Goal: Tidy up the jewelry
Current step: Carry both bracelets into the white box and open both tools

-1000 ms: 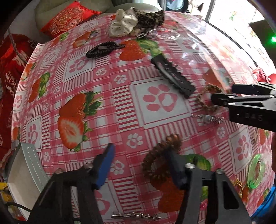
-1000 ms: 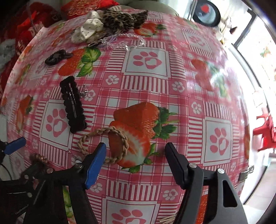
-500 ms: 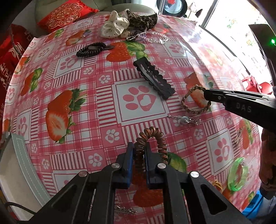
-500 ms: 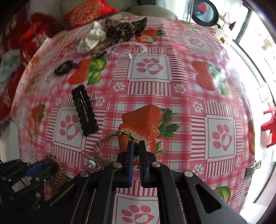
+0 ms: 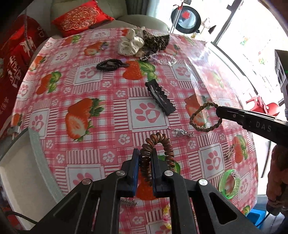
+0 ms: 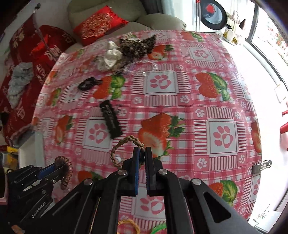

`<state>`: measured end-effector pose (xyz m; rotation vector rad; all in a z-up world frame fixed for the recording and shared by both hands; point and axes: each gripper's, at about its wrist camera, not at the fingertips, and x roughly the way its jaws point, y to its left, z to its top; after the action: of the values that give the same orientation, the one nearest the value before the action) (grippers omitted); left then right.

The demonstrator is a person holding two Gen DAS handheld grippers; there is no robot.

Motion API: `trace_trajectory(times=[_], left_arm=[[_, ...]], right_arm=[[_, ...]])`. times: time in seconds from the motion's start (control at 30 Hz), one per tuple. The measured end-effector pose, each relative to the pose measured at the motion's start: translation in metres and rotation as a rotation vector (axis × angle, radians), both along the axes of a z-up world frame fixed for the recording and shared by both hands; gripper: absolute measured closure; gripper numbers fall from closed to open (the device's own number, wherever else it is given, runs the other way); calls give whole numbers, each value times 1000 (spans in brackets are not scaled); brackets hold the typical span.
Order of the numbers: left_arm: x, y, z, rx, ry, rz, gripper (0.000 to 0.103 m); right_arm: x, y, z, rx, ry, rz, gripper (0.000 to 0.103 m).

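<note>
Round table (image 5: 111, 115) covered with pink checked oilcloth, strawberry and paw-print pattern; beige sofa (image 6: 108, 14) behind it bearing a red embroidered cushion (image 5: 81, 18); red fabric (image 6: 41, 52) at left; bright, overexposed windows (image 6: 270, 27) at right; red plastic chair (image 5: 261, 106) beyond.

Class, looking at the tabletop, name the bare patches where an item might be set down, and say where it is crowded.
Bare: the cloth right of the big strawberry, and left of the black clip. Crowded: the far edge around the white scrunchie, and the near-right corner by the green bangle.

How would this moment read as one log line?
left gripper: shut on brown spiral hair tie | right gripper: shut on tan braided rope bracelet
</note>
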<state>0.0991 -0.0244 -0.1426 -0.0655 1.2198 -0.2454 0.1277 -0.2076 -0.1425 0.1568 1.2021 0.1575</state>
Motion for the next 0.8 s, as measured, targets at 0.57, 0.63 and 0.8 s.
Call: trace_trajectory(times=[0.57, 0.63, 0.8], left_arm=[[-73, 137, 19, 49, -11, 322, 85], [-81, 158, 16, 61, -3, 370, 85], [-96, 211, 2, 88, 17, 486, 85]], right_arm=[[-22, 145, 39, 133, -9, 273, 97], [-24, 170, 40, 142, -8, 313, 97], [-27, 232, 37, 150, 0, 412, 97]])
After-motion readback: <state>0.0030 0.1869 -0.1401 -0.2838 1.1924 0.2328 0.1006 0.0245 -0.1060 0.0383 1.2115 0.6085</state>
